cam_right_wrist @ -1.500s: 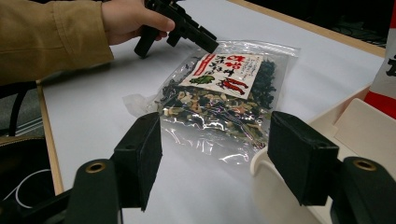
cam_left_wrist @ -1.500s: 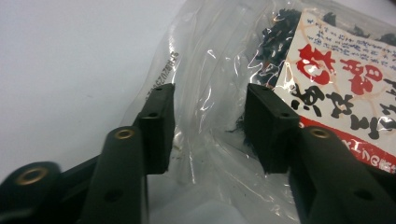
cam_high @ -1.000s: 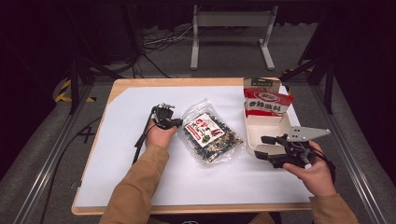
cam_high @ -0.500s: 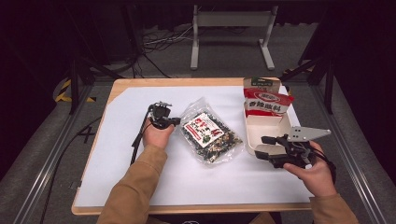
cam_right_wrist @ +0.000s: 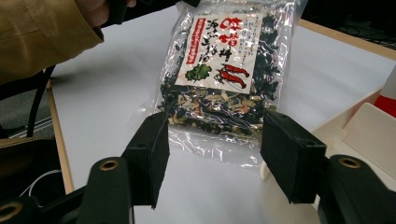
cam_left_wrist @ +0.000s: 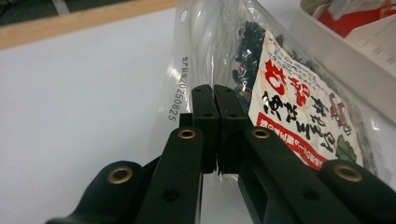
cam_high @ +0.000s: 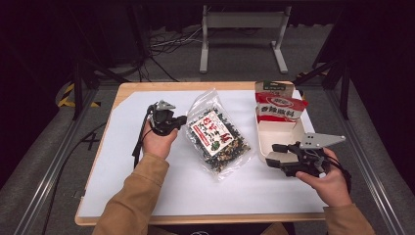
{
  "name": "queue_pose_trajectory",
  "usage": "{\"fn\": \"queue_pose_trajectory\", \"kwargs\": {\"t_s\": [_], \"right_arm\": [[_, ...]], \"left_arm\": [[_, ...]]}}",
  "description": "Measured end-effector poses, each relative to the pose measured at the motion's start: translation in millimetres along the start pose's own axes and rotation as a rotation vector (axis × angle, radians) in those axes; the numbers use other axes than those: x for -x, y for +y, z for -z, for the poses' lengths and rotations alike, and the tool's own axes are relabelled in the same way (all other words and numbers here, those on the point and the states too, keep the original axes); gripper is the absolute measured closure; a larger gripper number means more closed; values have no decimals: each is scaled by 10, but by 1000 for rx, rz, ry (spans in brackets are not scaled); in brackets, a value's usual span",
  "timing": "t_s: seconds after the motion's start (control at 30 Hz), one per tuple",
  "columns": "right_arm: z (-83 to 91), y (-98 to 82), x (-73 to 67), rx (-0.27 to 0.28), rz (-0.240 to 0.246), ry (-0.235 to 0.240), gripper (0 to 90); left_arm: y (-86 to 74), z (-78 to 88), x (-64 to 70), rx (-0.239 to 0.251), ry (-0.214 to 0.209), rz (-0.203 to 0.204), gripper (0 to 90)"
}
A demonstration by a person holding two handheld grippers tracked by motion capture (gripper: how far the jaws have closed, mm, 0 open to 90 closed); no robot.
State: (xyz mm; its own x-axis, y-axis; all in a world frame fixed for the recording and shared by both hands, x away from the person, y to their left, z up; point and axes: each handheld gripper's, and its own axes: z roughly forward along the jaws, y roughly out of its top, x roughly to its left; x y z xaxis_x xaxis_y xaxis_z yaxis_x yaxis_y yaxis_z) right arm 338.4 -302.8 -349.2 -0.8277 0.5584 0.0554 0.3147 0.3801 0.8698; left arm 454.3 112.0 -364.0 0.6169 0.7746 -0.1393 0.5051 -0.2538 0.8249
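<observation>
Clear plastic edge of the bag (cam_left_wrist: 187, 88) is pinched in my left gripper (cam_left_wrist: 215, 95) for lifting; right gripper (cam_right_wrist: 212, 149) waits with jaws apart, closing in, nothing between them.

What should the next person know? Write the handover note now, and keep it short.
Left claw: shut on the clear edge of the bag.
Right claw: open, jaws just been closing a little, nothing between them; at the near end of the box.
Bag lies mid-table; red packet sits at the box's far end.
Done: bag gripped.
Left: probably moving it into the box.
</observation>
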Motion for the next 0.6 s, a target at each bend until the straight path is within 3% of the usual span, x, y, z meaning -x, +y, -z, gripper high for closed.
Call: {"fn": "queue_pose_trajectory", "kwargs": {"t_s": [0.27, 0.6], "right_arm": [[1, 31, -26, 3, 9, 0, 415], [-34, 97, -56, 1, 0, 22, 446]], "left_arm": [[173, 312, 265, 51, -17, -122, 886], [229, 613, 467, 111, -23, -216, 887]]}}
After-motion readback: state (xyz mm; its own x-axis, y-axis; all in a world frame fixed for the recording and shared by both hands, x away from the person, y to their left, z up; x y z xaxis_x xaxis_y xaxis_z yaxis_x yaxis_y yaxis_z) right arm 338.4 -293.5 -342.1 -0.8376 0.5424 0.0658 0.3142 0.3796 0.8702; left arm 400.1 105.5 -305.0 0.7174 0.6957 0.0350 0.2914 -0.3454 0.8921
